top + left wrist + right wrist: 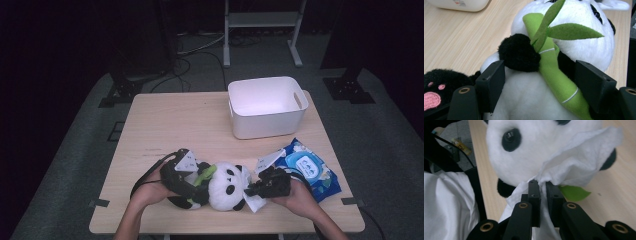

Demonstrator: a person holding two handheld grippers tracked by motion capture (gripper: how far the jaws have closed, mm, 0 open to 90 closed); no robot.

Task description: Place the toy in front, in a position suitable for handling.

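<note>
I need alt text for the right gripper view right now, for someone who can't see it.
The right gripper, jaws shut on a white wipe, holds the wipe against the face of a plush panda lying on the wooden table. A green felt leaf peeks out below the wipe.

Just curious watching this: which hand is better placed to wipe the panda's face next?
The right. Its gripper already pinches the white wipe against the panda plush head, while the left gripper straddles the body, steadying it.
</note>
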